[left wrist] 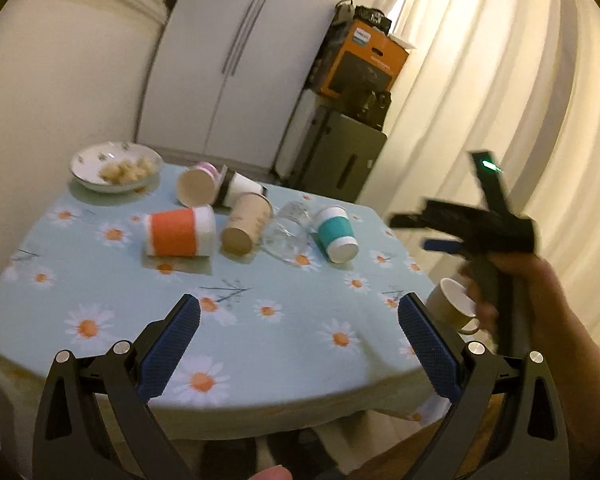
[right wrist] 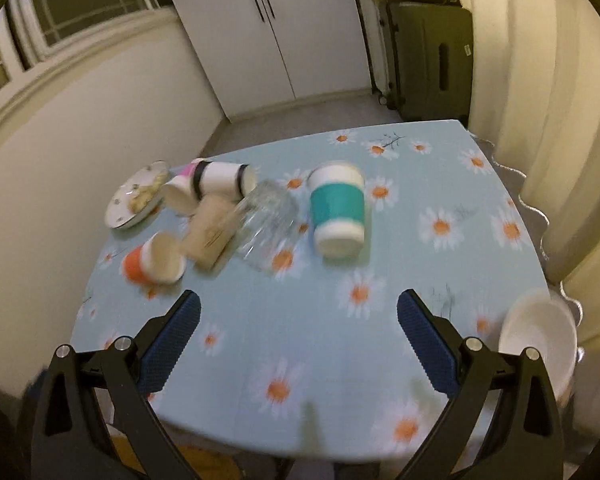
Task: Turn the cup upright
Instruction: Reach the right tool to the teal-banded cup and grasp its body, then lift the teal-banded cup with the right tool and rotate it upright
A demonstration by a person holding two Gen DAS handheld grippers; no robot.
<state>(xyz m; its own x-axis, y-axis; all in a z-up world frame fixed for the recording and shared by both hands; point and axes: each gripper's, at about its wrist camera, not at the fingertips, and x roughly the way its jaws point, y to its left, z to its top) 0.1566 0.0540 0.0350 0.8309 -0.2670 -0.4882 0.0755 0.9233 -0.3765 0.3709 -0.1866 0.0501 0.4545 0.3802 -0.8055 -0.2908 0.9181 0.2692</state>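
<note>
Lying tipped over near the middle of the table [right wrist: 480, 264]: teal cup [right wrist: 337, 210], orange cup [right wrist: 156, 264], others too. Nothing stood up yet, maybe; blurry view. Hovering over the near edge, left gripper [left wrist: 299, 354] and right gripper [right wrist: 299, 350], both spread wide, holding nothing.

On the table lay five paper cups [left wrist: 181, 232] on their sides — beside one overturned glass [left wrist: 289, 227], one plate [left wrist: 115, 166] of food and one upright mug [left wrist: 454, 307] — eight items.
</note>
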